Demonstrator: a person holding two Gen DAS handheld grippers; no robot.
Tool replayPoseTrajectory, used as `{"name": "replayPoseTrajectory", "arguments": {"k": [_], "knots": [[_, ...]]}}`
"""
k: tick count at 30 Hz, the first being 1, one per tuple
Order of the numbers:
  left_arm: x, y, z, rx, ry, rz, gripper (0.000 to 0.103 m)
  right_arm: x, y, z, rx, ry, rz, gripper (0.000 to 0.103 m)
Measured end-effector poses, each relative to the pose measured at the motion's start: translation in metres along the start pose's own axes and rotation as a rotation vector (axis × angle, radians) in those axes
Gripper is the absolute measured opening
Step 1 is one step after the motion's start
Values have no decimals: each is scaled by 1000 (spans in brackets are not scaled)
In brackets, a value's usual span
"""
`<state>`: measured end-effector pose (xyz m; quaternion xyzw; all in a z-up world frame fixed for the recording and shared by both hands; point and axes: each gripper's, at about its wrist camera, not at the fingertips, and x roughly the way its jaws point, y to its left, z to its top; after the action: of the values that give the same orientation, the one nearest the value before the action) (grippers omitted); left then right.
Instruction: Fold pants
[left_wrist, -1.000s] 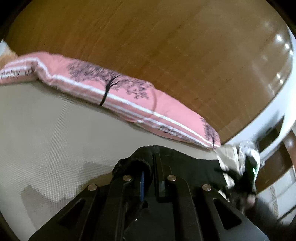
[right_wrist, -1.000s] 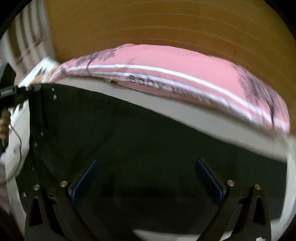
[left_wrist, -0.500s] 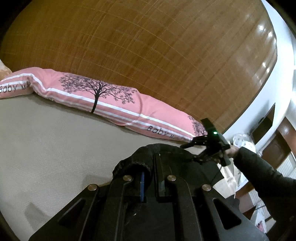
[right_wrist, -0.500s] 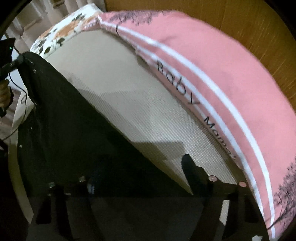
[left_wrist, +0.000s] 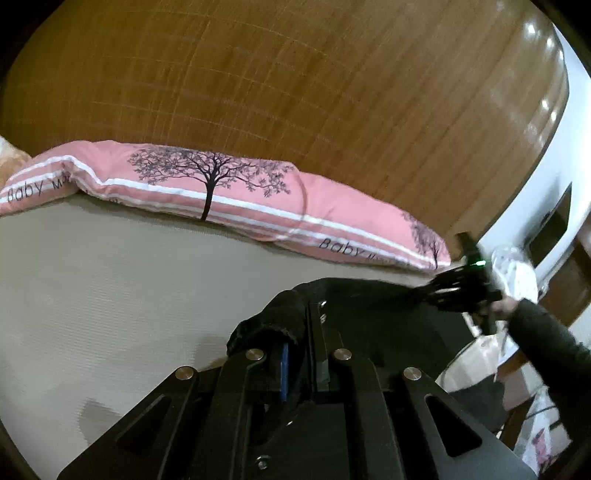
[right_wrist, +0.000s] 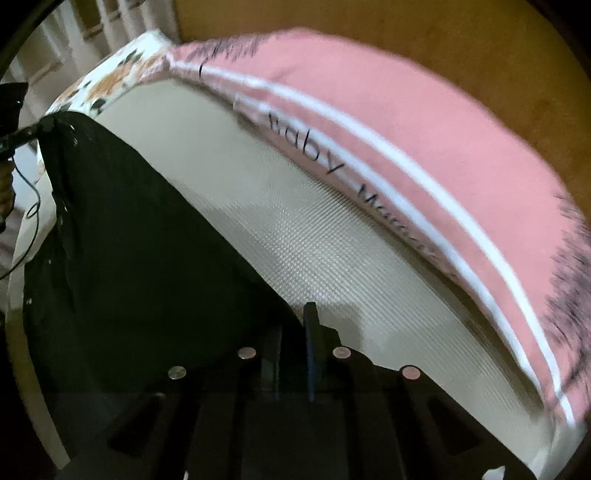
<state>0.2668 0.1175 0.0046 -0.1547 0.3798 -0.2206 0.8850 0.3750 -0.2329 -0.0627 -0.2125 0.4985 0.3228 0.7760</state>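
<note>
Both jaws clenched: left gripper (left_wrist: 301, 332) pinching a bunched edge of the black pants (left_wrist: 369, 310), right gripper (right_wrist: 295, 343) shut on the opposite edge of the pants (right_wrist: 122, 258). Pants spread across the beige mattress (left_wrist: 110, 288), near the pink pillow (left_wrist: 258, 199) along the wooden headboard (left_wrist: 295, 92).

**Both grippers clamped**

Your left gripper (left_wrist: 301, 332) is pinched tight on dark fabric, angled downward. Your right gripper (right_wrist: 293, 332) has its jaws together, pitched steeply down, gripping the cloth edge. Your right sleeve (left_wrist: 546, 343) reaches in, dark.
</note>
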Motion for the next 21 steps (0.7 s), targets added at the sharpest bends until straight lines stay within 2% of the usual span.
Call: {"name": "replayPoseTrajectory", "arguments": {"k": [5, 9, 12, 15, 21], "knots": [[-10, -16, -3, 121, 61, 19, 8, -50, 34, -29, 58, -82, -117, 7], [-24, -36, -10, 214, 100, 31, 8, -83, 64, -66, 99, -101, -187, 7], [-38, -50, -23, 295, 117, 46, 8, -98, 89, -81, 130, -112, -227, 7], [-51, -59, -41, 345, 132, 61, 8, -108, 111, -104, 167, -122, -244, 7], [-71, -60, -93, 364, 161, 55, 8, -104, 150, -155, 251, -120, -239, 7]]}}
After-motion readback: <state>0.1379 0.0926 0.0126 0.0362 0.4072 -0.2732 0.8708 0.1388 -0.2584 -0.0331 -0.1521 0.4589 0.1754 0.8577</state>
